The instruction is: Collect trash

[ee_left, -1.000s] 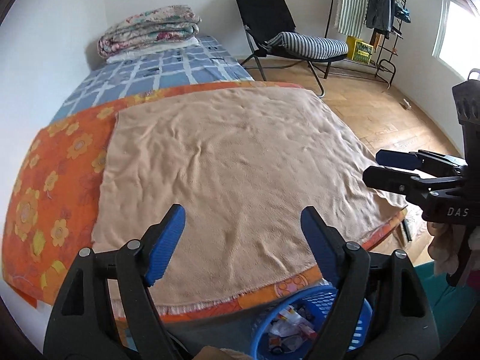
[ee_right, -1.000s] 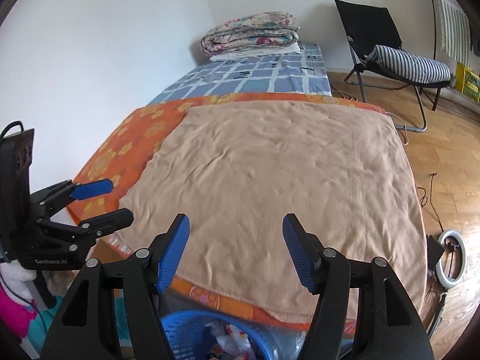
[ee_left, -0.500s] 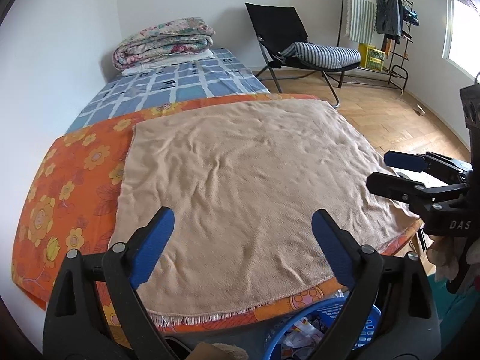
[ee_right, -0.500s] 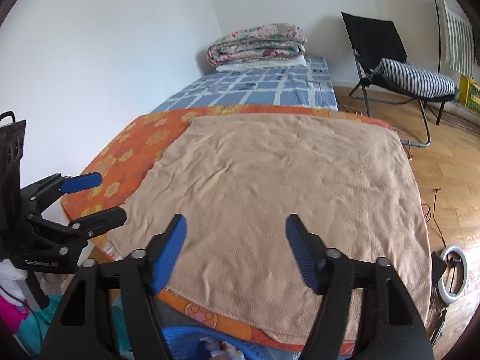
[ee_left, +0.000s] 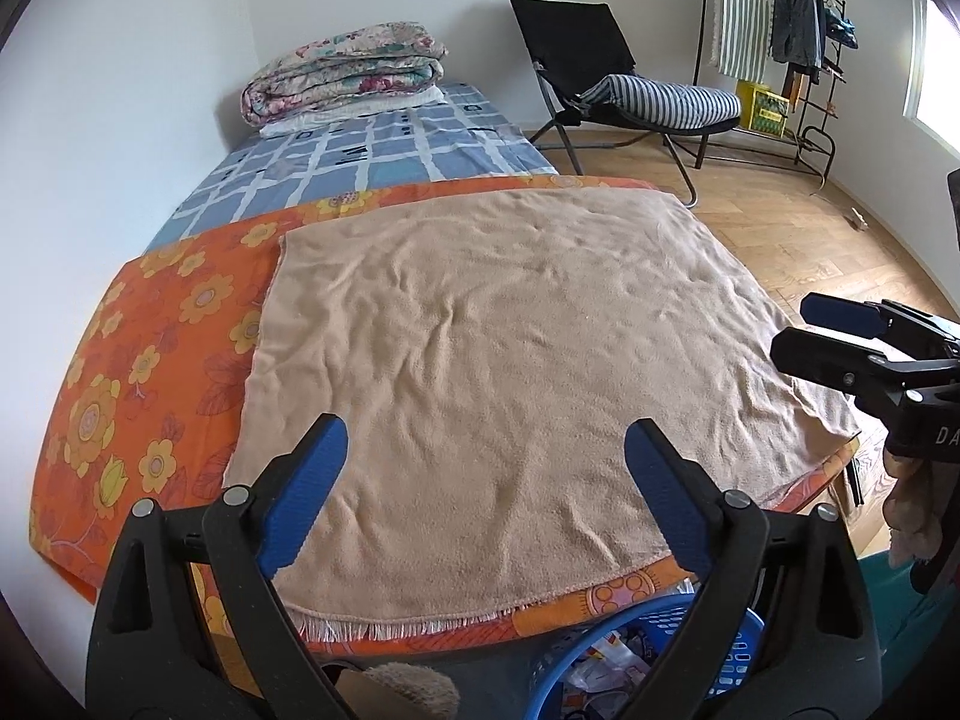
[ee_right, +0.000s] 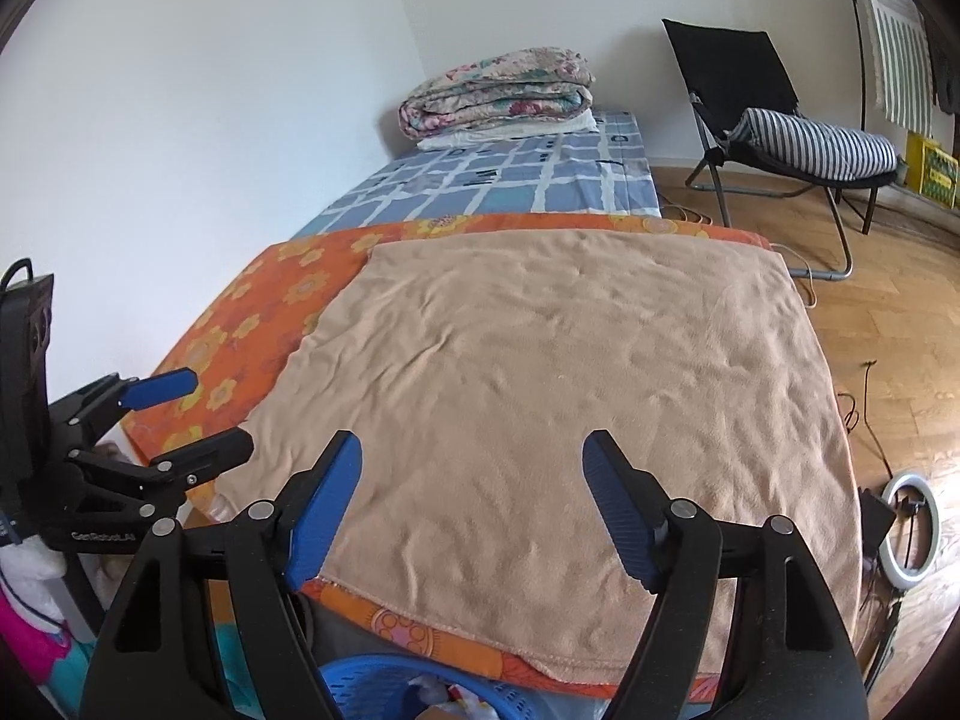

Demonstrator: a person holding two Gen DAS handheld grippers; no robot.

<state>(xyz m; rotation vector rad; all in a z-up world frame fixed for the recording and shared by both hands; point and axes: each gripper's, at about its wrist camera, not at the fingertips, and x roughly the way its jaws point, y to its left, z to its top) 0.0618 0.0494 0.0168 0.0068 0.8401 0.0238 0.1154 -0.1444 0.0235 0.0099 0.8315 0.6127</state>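
Note:
A blue plastic basket point(ee_left: 729, 645) holding crumpled trash point(ee_left: 606, 657) stands on the floor at the foot of the bed, below both grippers; its rim also shows in the right wrist view point(ee_right: 360, 687). My left gripper point(ee_left: 483, 474) is open and empty above the near edge of a tan blanket point(ee_left: 504, 348). My right gripper point(ee_right: 471, 480) is open and empty above the same blanket point(ee_right: 570, 372). Each gripper shows at the edge of the other's view, the right one point(ee_left: 840, 330) and the left one point(ee_right: 180, 414). I see no loose trash on the blanket.
The blanket lies on an orange flowered sheet point(ee_left: 150, 360) over a blue checked bed point(ee_left: 372, 156). Folded quilts point(ee_left: 342, 75) sit at the head. A black chair with a striped cushion point(ee_left: 654, 99), a clothes rack point(ee_left: 780, 30) and a ring light point(ee_right: 912, 531) stand on the wood floor.
Both grippers have risen and tilted up, so the basket has slid lower in both views and more of the room shows. Both stay open and empty.

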